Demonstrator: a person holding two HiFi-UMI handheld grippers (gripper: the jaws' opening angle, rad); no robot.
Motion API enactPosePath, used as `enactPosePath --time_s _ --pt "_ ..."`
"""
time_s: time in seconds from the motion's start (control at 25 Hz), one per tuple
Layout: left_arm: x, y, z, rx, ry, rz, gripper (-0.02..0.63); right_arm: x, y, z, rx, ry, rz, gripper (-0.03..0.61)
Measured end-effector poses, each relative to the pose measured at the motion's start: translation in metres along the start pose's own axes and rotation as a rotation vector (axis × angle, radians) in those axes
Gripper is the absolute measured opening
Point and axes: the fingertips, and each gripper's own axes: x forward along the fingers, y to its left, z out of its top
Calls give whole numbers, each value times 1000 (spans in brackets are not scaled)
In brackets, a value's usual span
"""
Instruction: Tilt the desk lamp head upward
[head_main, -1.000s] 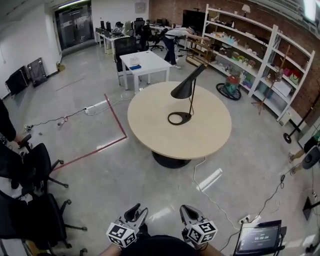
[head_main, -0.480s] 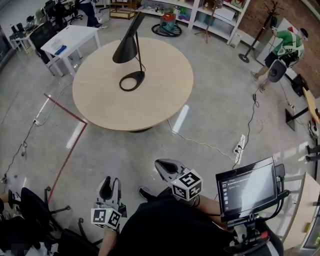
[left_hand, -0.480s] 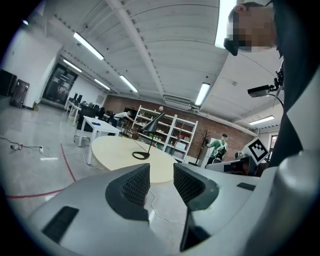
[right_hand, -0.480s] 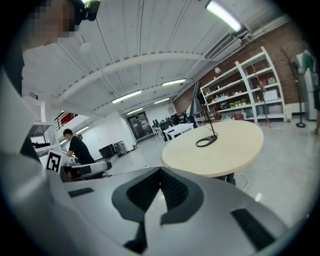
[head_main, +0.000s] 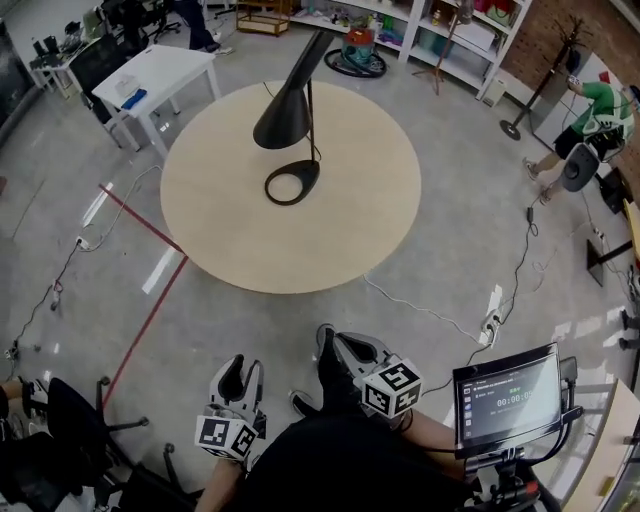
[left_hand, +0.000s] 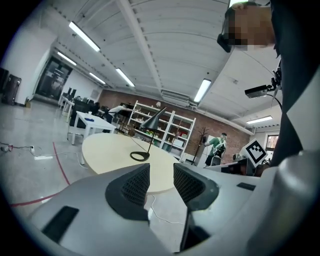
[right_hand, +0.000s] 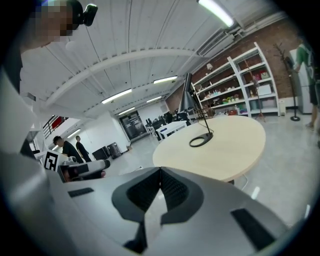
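Note:
The black desk lamp stands on the round beige table, its cone head angled down over its ring base. Both grippers hang low in front of my body, well short of the table. My left gripper holds its jaws a narrow gap apart with nothing between them. In the left gripper view, the left gripper points at the lamp far ahead. My right gripper is shut and empty. The right gripper view shows the right gripper's pads meeting, and the lamp beyond.
A screen on a stand is at my right. A power strip and cable lie on the floor between me and the table. Red tape runs at the left, office chairs lower left. A person in green stands far right.
I have walked round the table, so it is seen from another side and sits a little lower in the head view. Both grippers moved along with me; their jaws look unchanged.

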Motion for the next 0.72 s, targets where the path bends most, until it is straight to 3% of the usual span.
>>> enactPosePath --time_s 0.32,0.52,0.72 --pt "99 43 56 53 -30 47 155 86 -64 79 6 -70 48 3" --pt "173 46 93 76 -64 16 155 117 -115 135 -8 -102 37 3" --pt "227 46 116 76 -62 -28 155 145 -156 167 -9 -119 4 3"
